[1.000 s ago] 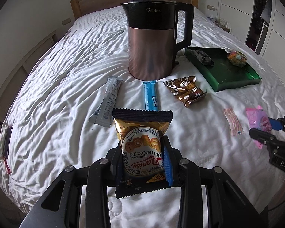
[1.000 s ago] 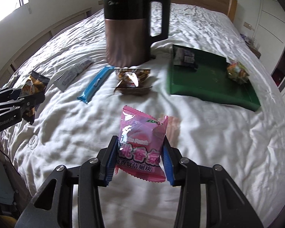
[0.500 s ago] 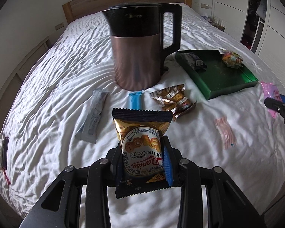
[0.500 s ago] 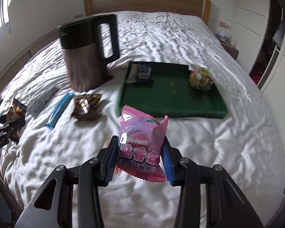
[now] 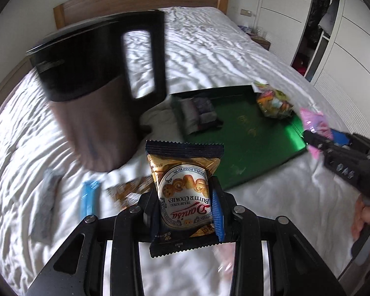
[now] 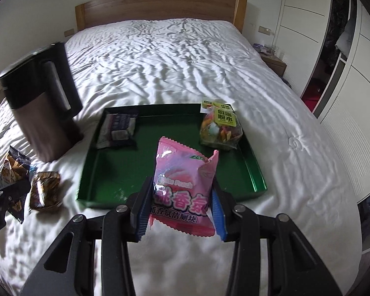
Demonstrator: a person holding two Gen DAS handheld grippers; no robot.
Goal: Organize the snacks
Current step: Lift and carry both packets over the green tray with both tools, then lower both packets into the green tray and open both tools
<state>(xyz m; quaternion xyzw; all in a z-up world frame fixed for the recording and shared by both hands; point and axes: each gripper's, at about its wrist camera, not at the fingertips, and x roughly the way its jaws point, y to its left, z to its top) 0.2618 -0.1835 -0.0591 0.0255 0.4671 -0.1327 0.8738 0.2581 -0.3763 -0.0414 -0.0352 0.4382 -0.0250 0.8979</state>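
My left gripper [image 5: 185, 209] is shut on a gold and navy butter cookie packet [image 5: 183, 192], held above the bed short of the green tray [image 5: 246, 148]. My right gripper [image 6: 181, 204] is shut on a pink packet [image 6: 182, 185], held over the near edge of the green tray [image 6: 125, 172]. The tray holds a dark packet [image 6: 117, 130] at its far left and a colourful candy bag [image 6: 220, 128] at its far right. The right gripper with the pink packet [image 5: 315, 125] also shows in the left wrist view.
A copper and black kettle [image 6: 42, 108] stands on the white bed left of the tray. A brown snack packet [image 6: 44, 190], a blue stick packet [image 5: 88, 197] and a grey packet [image 5: 45, 207] lie on the sheet near it. Wardrobes line the right.
Both grippers have swung right and forward toward the green tray with their packets. The right one now hangs over the tray's near edge; the kettle looms closer in the left view.
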